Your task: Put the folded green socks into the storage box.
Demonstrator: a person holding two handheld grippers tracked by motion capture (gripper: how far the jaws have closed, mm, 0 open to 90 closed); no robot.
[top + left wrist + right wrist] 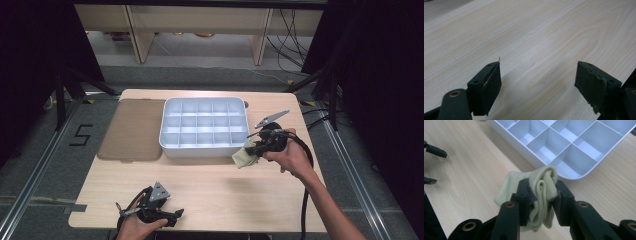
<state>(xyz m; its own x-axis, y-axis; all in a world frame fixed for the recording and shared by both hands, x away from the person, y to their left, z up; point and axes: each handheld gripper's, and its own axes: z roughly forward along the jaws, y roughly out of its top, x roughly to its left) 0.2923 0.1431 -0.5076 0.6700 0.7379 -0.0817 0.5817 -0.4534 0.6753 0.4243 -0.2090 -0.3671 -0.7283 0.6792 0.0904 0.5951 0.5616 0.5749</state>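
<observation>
A rolled pale yellow sock (541, 192) is pinched between the black jaws of my right gripper (541, 195), which is shut on it. In the high view that gripper (256, 149) holds the sock (243, 157) just off the table, beside the front right corner of the white compartment tray (204, 150). The tray's cells look bare. My left gripper (175, 214) rests near the table's front edge at the left; its jaws stand wide apart in the left gripper view (537, 82), with only bare wood between them.
A flat brown lid or mat (132, 130) lies left of the tray. The light wooden table (225, 190) has open surface between tray and front edge. Black cable trails from the right hand. Beyond the table are floor, shelving legs and cables.
</observation>
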